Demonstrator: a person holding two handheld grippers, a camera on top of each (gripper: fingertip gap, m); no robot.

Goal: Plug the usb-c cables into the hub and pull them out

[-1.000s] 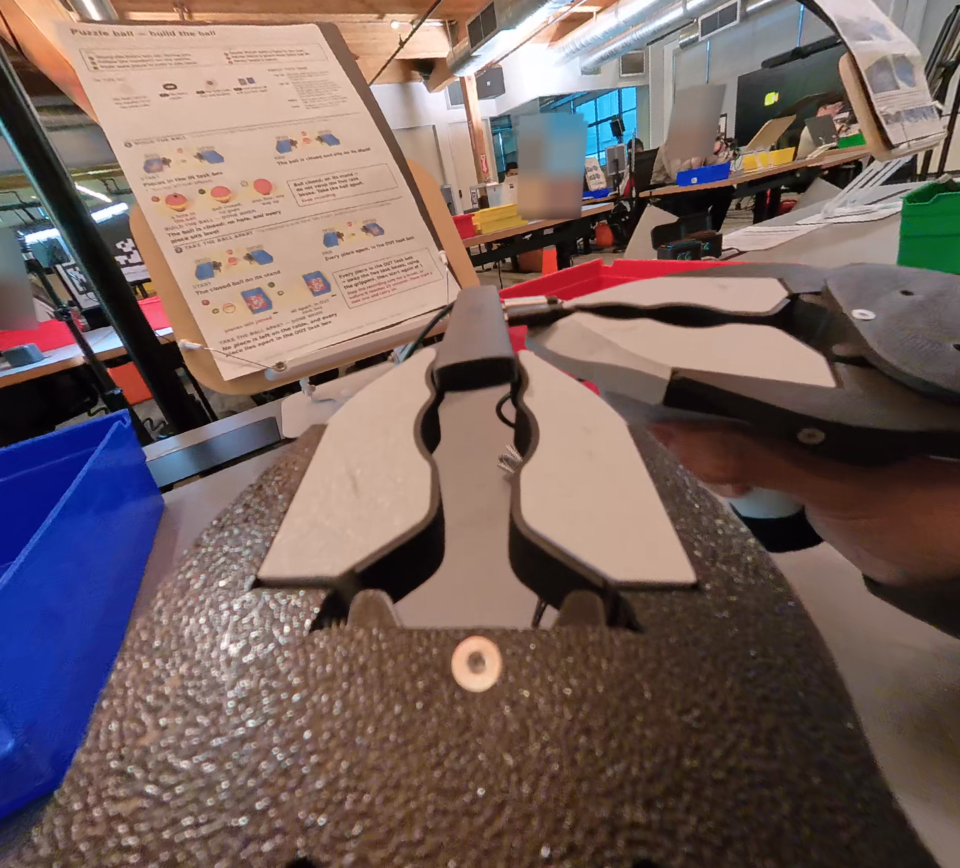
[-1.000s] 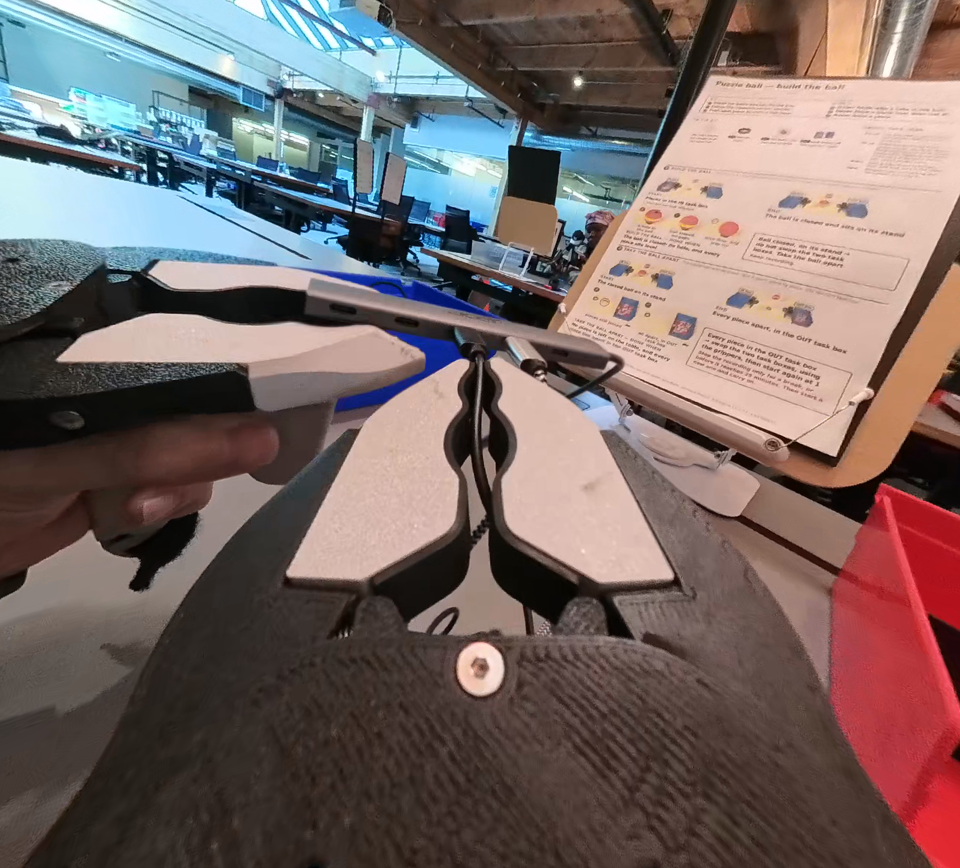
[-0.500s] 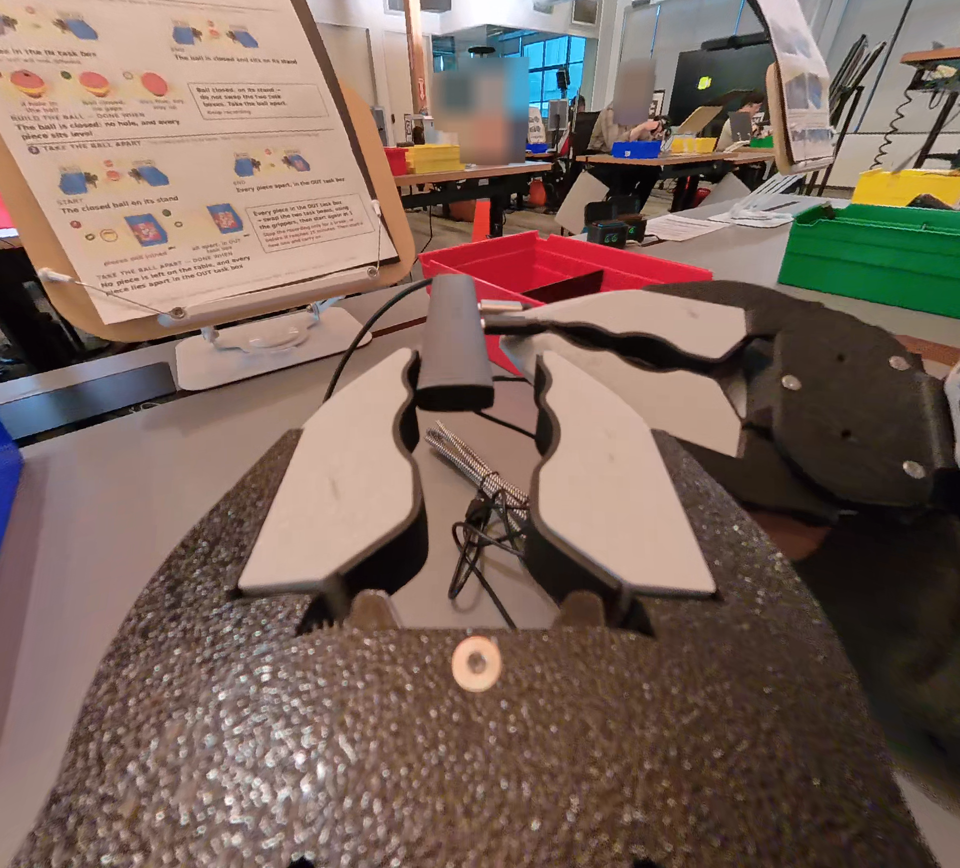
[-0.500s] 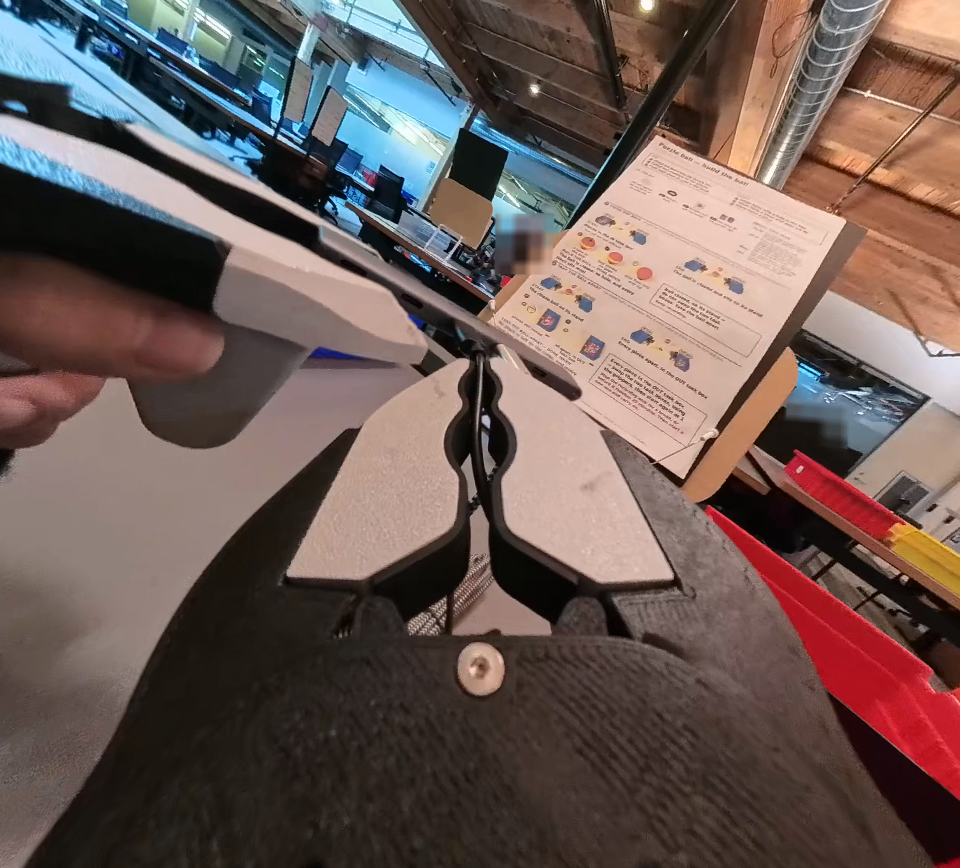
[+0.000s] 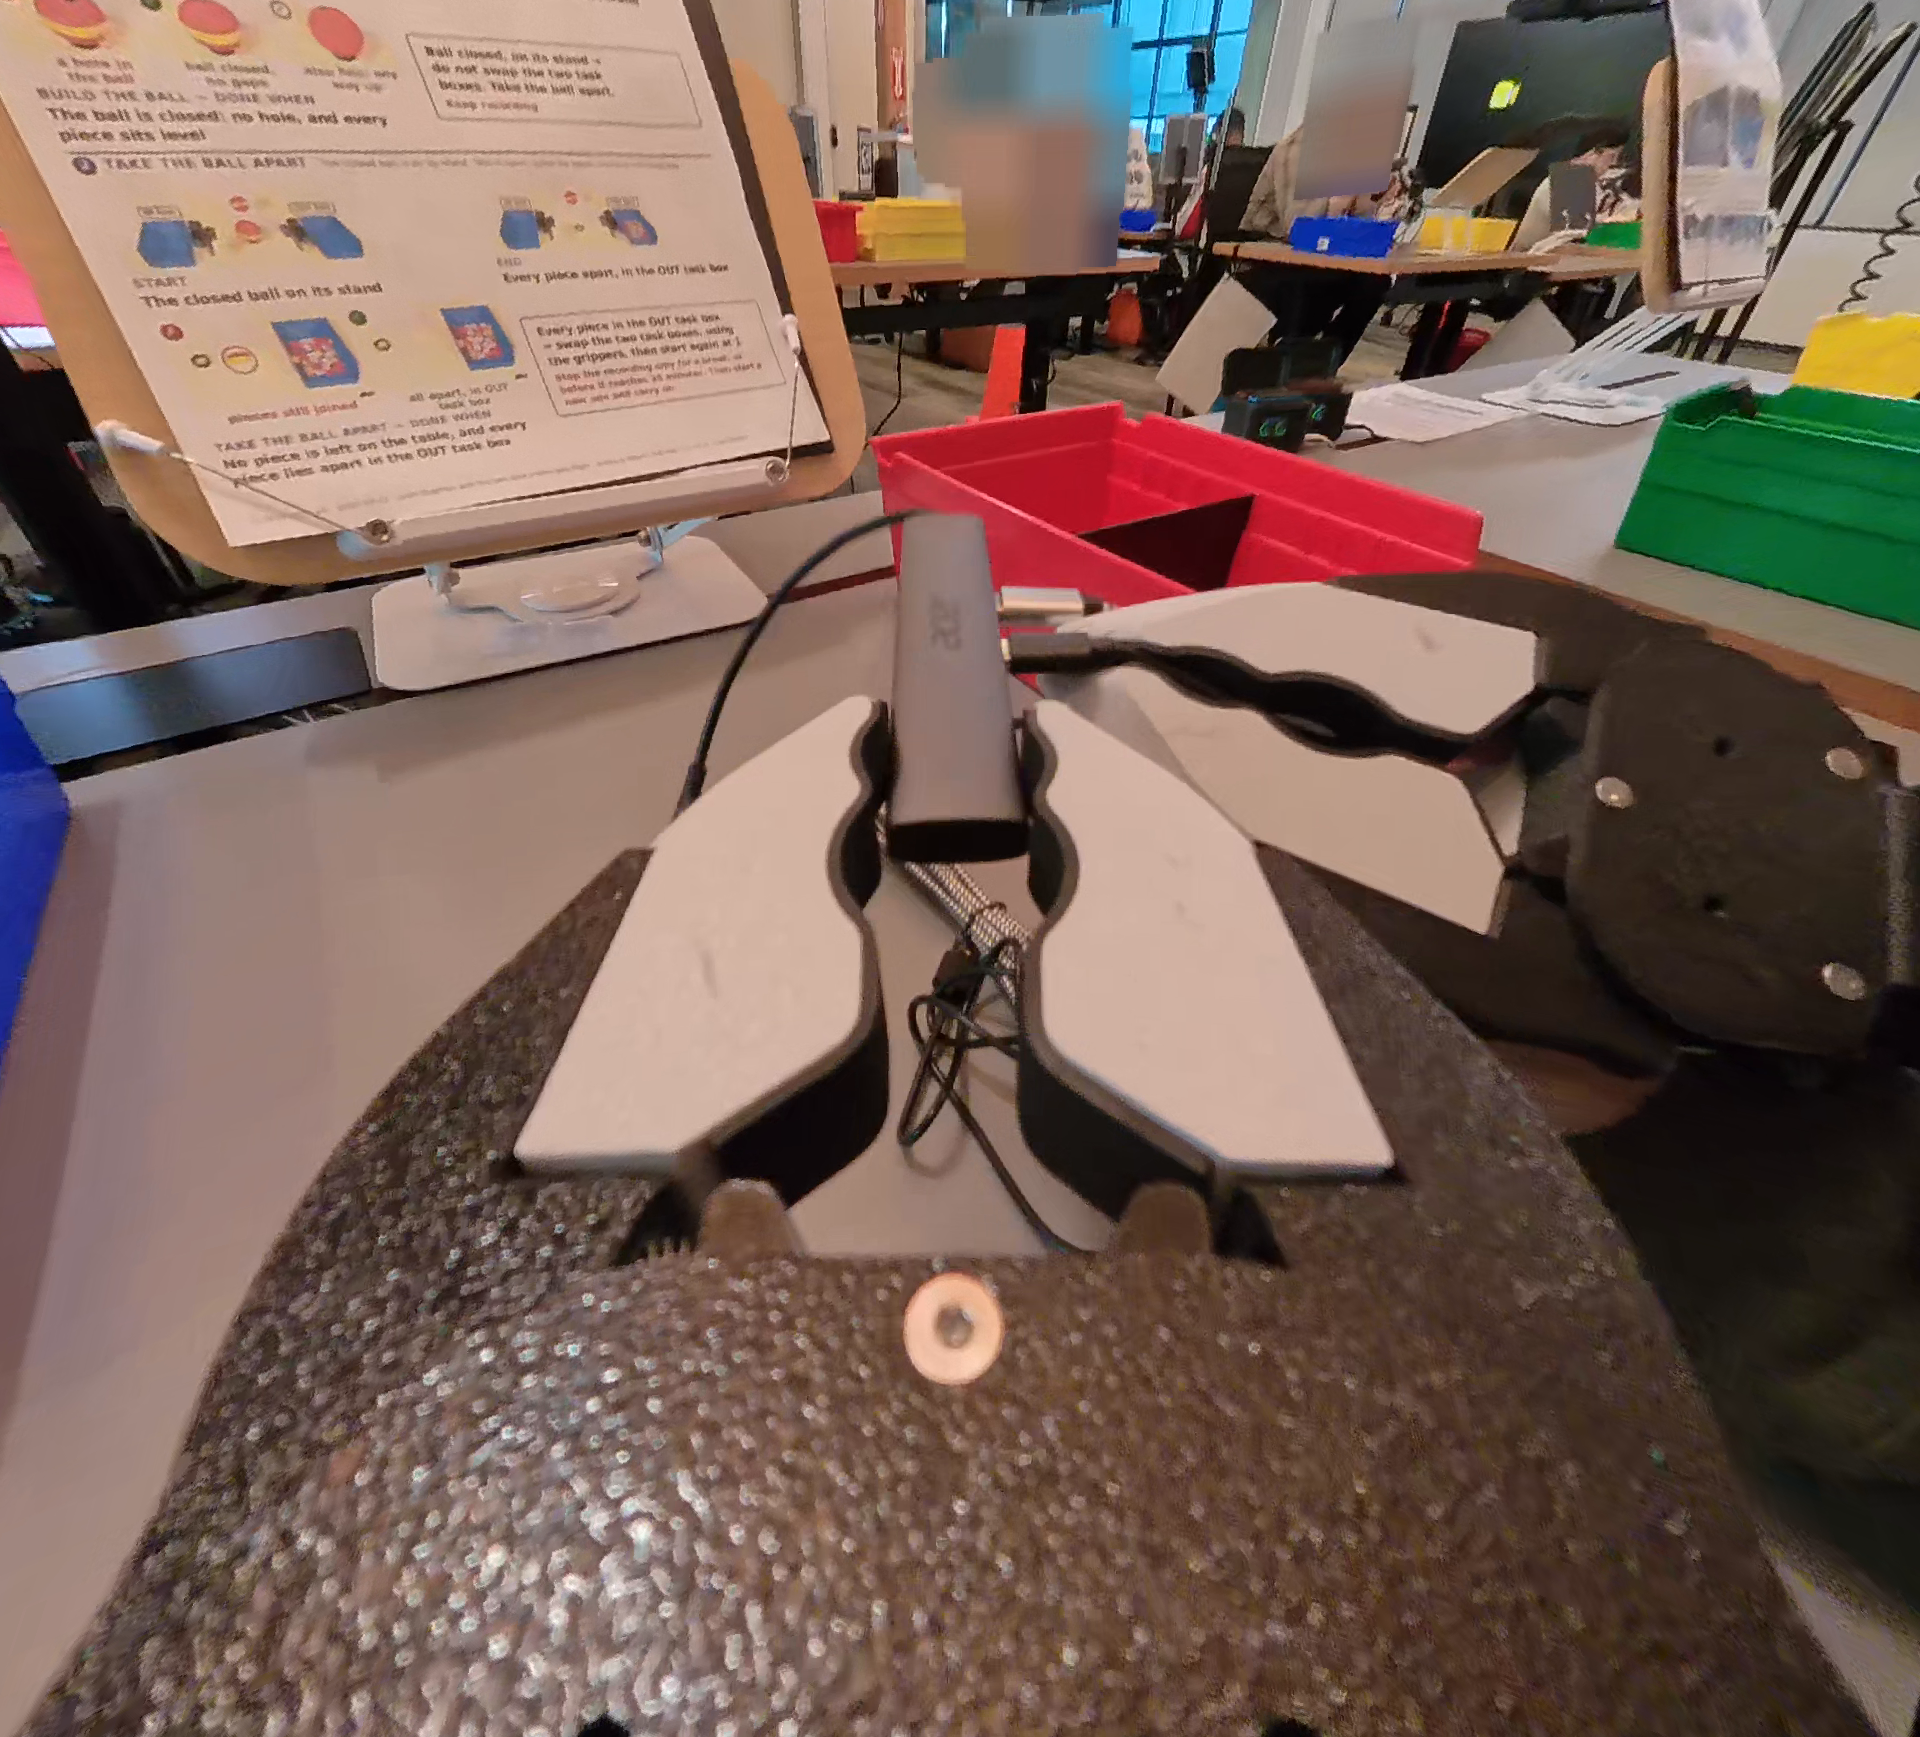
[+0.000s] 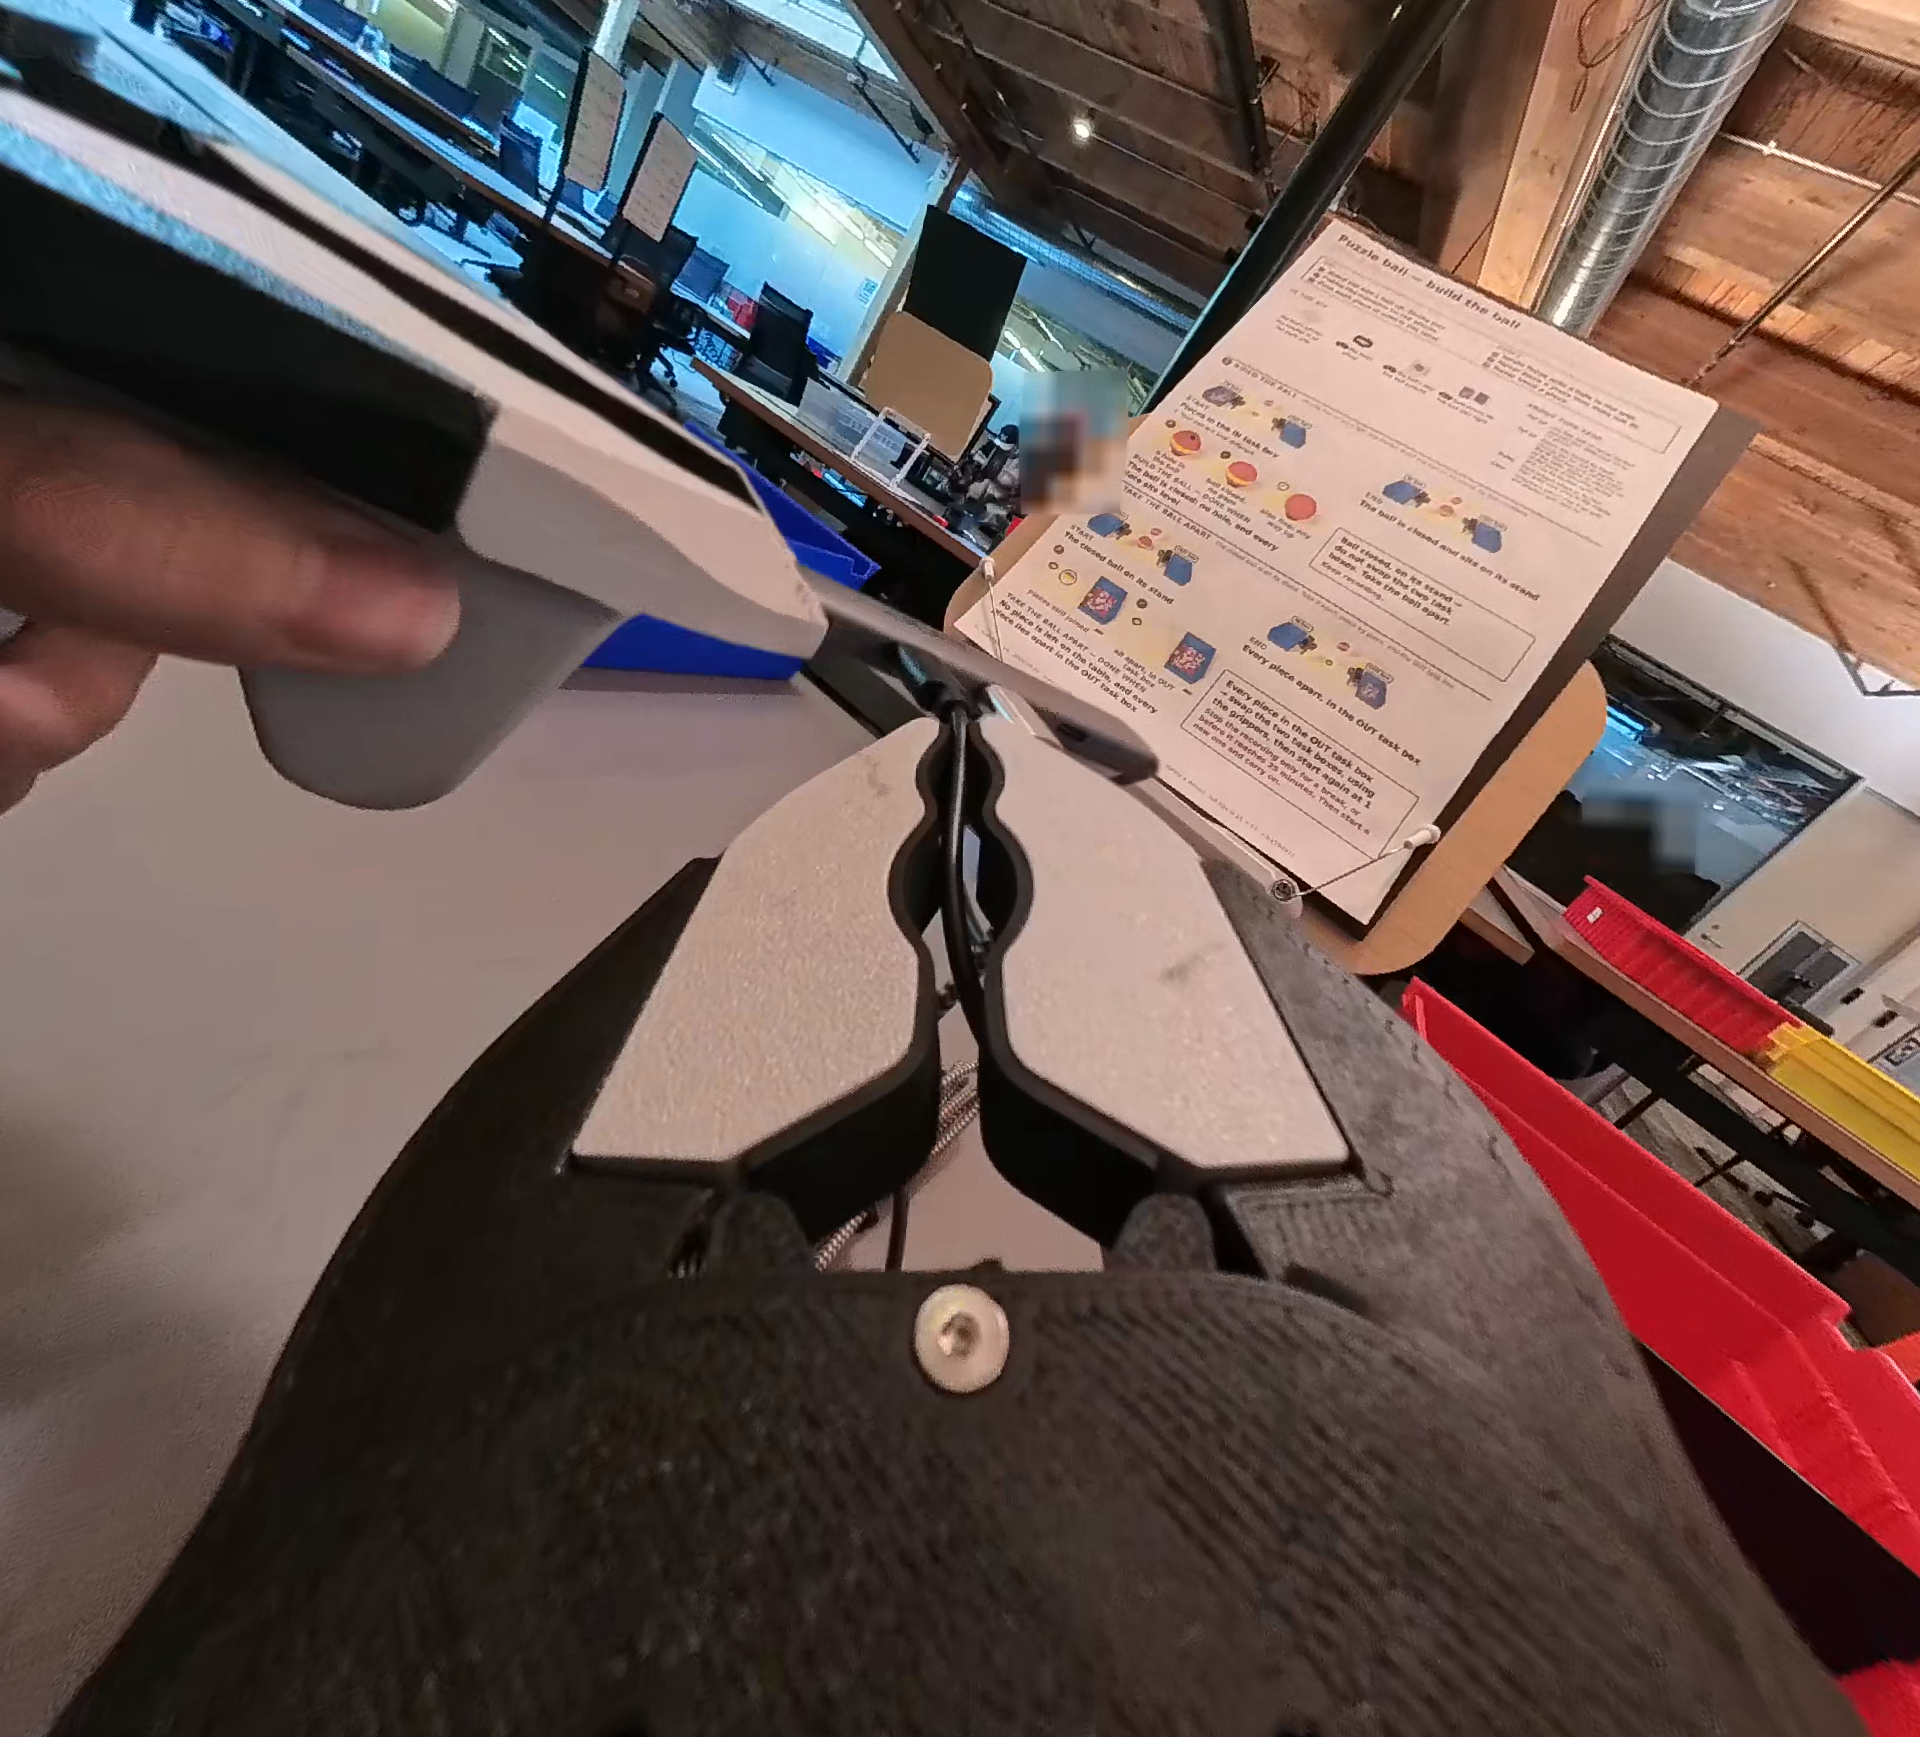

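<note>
My left gripper (image 5: 951,737) is shut on the near end of a slim grey hub (image 5: 940,648), which points away from me above the grey table (image 5: 312,908). My right gripper (image 5: 1060,638) comes in from the right, shut on a black usb-c cable's plug (image 5: 1044,648) at the hub's right side. A second, silver plug (image 5: 1039,598) sits in the hub just beyond it. In the right wrist view the black cable (image 6: 961,856) runs between my right gripper's (image 6: 961,742) shut fingers up to the hub (image 6: 1039,711). I cannot tell if its plug is seated.
An instruction sheet on a clipboard stand (image 5: 416,181) stands behind the hub. A red bin (image 5: 1195,482) is at the back right, a green bin (image 5: 1787,492) farther right, a blue bin (image 5: 21,856) at the left edge. A braided cable (image 5: 977,908) and thin black wire lie under my left gripper. My two grippers' fingertips are within a few centimetres of each other.
Both grippers have tipped downward, showing more table. The left fingers stood wider around the hub half a second ago and now press on it. The right gripper stays shut on the cable.
</note>
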